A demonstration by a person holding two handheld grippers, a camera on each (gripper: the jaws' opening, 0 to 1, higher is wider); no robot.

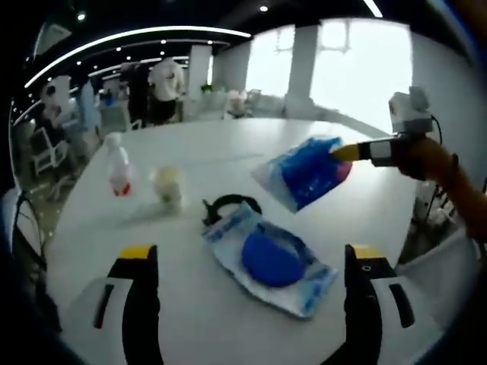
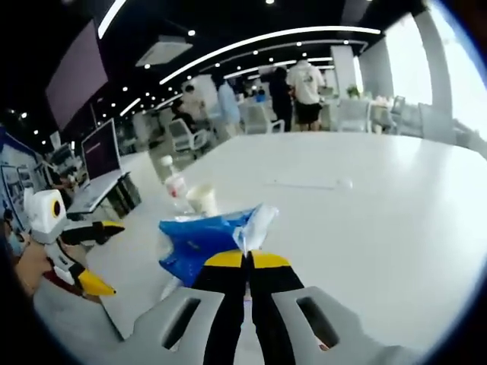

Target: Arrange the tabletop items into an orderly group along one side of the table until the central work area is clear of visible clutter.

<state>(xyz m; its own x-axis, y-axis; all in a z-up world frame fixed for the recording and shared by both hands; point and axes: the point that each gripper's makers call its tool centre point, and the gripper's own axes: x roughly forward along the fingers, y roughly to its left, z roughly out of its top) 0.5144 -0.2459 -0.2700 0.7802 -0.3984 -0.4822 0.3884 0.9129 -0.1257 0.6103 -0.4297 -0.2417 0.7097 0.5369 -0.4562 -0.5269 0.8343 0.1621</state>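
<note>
Right hand-held gripper (image 2: 246,259) clenched on blue plastic bag (image 2: 199,239), lifted above white bench (image 2: 380,205). Left hand-held gripper (image 1: 251,255) spread wide, holding nothing, over second blue packet (image 1: 270,258) lying on bench.

Beyond the table, people (image 2: 307,90) stand with their backs turned among pale chairs (image 2: 259,119). A laptop (image 2: 100,163) sits open on a side desk (screen dark purple). Curved light strips (image 2: 259,42) cross the black ceiling; bright windows (image 1: 346,65) flank a white pillar (image 1: 301,67).

Open office: white tables (image 2: 380,198), chairs (image 2: 183,135), laptop (image 2: 99,152), ceiling light strips (image 2: 266,38).
</note>
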